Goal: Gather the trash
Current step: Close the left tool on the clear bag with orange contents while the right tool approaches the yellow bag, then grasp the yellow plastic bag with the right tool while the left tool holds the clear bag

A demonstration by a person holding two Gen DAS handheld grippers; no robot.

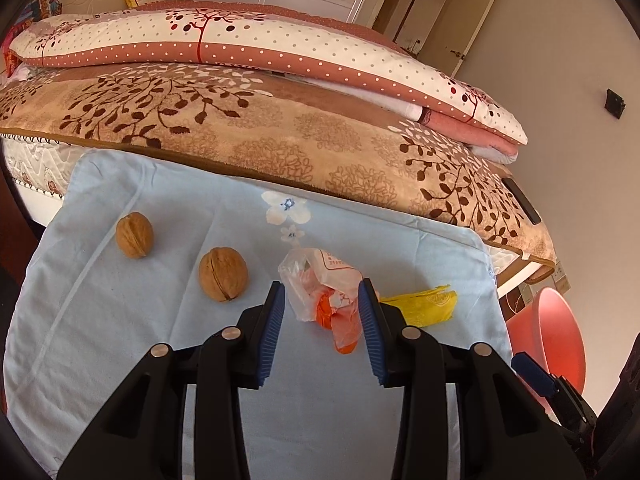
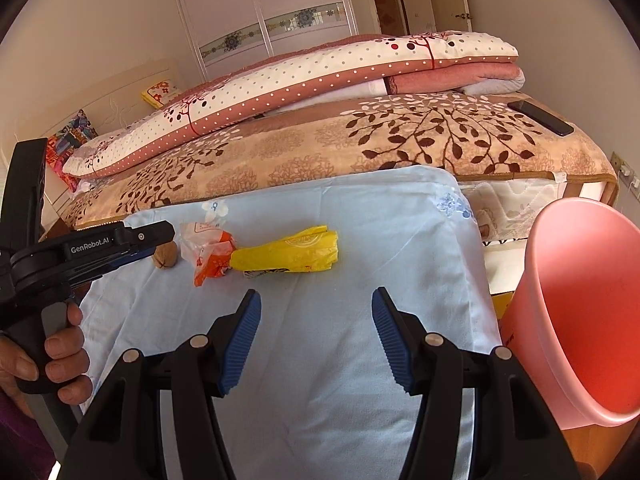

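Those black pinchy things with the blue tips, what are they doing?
A person is picking up trash with two handheld grippers. The left gripper is open around a crumpled clear-and-orange plastic wrapper on the light blue cloth. The right gripper is open, short of the yellow plastic bag. A pink plastic bin stands alongside.

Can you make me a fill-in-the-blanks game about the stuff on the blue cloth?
1. Two brown ____ lie on the light blue cloth.
2. Next to the orange and clear wrapper lies a crumpled wrapper coloured ____.
3. The bin beside the cloth is coloured ____.
4. The left gripper's jaws stand either side of the ____ wrapper.

Missing words: walnuts; yellow; pink; orange and clear
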